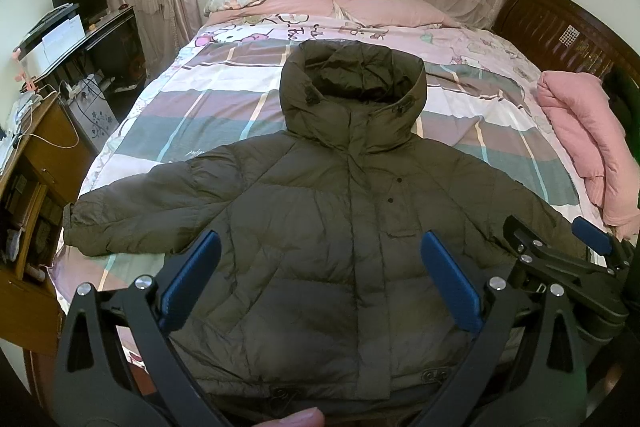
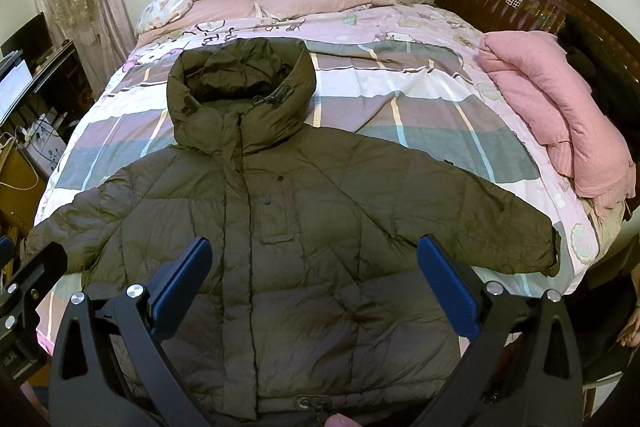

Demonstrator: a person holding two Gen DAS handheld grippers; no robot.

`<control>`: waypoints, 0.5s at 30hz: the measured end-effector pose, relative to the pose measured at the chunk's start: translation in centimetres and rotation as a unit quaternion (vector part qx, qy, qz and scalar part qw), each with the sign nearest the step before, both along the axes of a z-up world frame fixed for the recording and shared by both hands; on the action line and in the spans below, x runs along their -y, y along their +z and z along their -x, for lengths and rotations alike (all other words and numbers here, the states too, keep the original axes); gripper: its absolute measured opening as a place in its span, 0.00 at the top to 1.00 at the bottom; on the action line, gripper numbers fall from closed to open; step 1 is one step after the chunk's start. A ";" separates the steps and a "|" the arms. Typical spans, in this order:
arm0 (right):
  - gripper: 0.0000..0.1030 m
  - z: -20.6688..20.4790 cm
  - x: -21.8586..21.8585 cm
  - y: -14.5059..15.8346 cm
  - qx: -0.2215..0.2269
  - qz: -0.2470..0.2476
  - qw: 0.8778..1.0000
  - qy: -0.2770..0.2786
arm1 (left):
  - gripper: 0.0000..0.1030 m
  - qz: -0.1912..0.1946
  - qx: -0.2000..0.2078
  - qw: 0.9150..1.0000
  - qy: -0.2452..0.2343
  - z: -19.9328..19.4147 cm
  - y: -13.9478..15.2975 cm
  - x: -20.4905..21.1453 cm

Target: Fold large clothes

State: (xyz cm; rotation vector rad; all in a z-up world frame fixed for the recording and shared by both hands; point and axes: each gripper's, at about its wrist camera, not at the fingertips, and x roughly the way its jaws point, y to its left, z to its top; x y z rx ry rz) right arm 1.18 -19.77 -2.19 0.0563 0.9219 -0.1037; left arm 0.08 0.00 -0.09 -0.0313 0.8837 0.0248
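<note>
Olive jacket [image 1: 320, 211] lay flat, face up on the bed [image 1: 208, 99], sleeves spread, hood toward the pillows. Left gripper [image 1: 320, 291] and right gripper [image 2: 316, 287] hovered above it, fingers spread, holding nothing.

My jacket [image 1: 328, 211] is quilted, puffy cloth with a faint sheen, finely wrinkled. My tongs, left [image 1: 320, 283] and right [image 2: 316, 287], look matt black with smooth blue pads and shiny metal screws. The bedsheet [image 1: 208, 99] is soft printed cloth; the headboard [image 1: 560, 27] is dark polished wood.
</note>
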 end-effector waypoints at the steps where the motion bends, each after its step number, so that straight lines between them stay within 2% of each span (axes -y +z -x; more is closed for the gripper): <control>1: 0.01 0.0 0.0 -0.1 -0.001 0.000 1.000 0.000 | 0.02 0.000 0.000 1.000 0.000 0.0 0.0 0.0; 15: 0.01 0.0 -0.2 -0.2 -0.002 -0.001 1.000 0.001 | 0.02 -0.001 -0.001 1.000 0.000 0.0 0.0 0.0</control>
